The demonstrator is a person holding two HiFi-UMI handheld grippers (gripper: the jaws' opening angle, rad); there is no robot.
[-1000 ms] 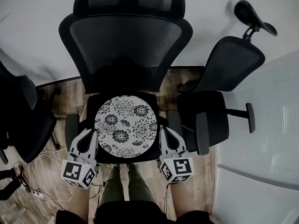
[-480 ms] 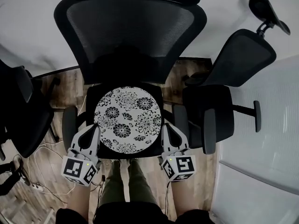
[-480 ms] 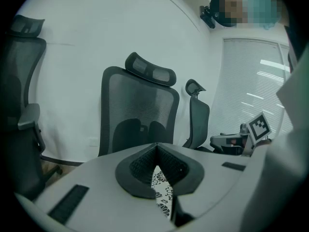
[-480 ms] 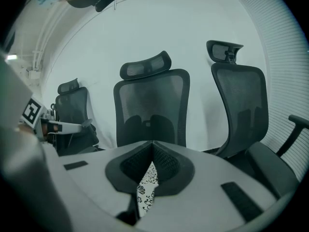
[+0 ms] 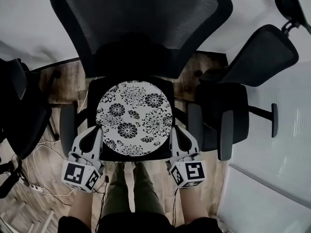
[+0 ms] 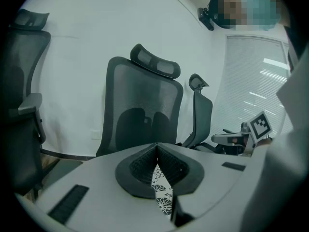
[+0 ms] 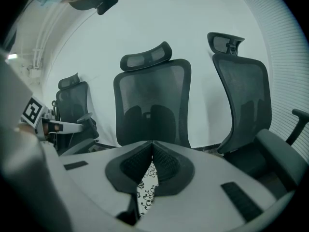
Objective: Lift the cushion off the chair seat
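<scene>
Left claw (image 5: 93, 135) and right claw (image 5: 175, 132), both clenched empty, have sunk beside the floral cushion (image 5: 134, 118); it stays unlifted.

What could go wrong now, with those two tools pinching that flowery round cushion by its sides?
1. The left gripper and right gripper each hold only the cushion's thin edge in their fingers. One side might slip free and droop.
2. The chair's armrests sit just outside both grippers, so a sideways sway could knock them.
</scene>
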